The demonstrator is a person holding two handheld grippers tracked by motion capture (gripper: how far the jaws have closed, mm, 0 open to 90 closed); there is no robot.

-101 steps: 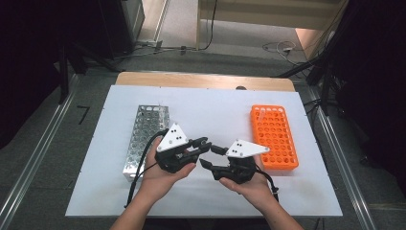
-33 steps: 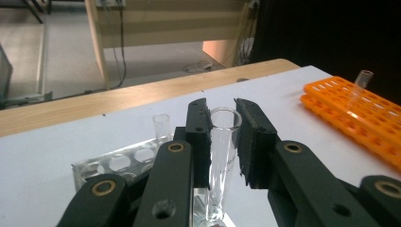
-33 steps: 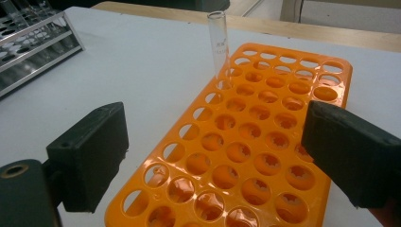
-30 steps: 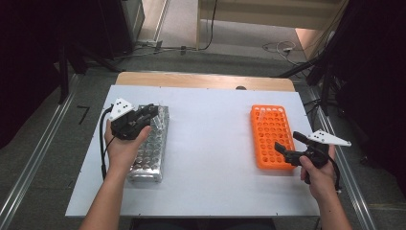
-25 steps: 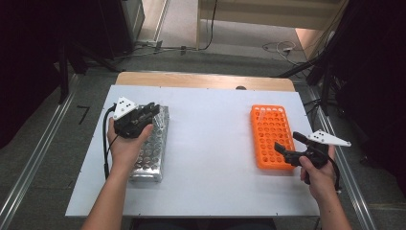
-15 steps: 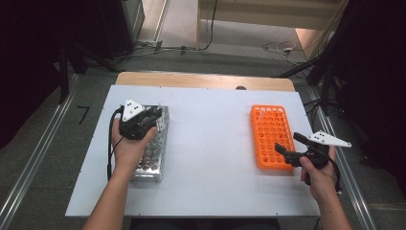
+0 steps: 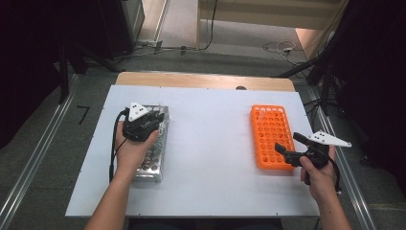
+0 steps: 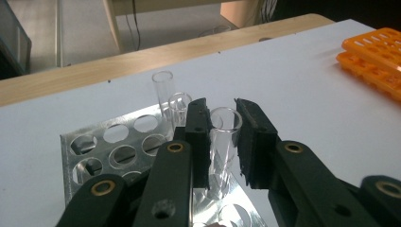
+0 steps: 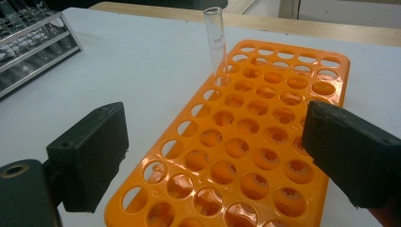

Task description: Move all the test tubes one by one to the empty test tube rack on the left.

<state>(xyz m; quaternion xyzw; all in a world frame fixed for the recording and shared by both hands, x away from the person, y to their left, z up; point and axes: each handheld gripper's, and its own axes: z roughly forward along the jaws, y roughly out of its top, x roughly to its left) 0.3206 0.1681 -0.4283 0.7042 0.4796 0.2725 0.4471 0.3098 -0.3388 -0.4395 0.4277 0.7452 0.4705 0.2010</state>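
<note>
done: one glass tube [image 9: 215, 38] seated at far-left corner of orange rack [image 7: 273, 136] | now: left claw [image 8: 222, 137] clamped on test tube [image 8: 223, 142] in metal rack [image 7: 154, 148], surface's left | right claw [image 9: 213, 156] held apart | left: lift, transfer

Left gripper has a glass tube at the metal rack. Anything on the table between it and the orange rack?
Nothing visible. The left gripper is shut on the glass tube at the metal rack; bare white table lies between it and the orange rack. The right gripper, open, waits at that rack's near corner.
</note>
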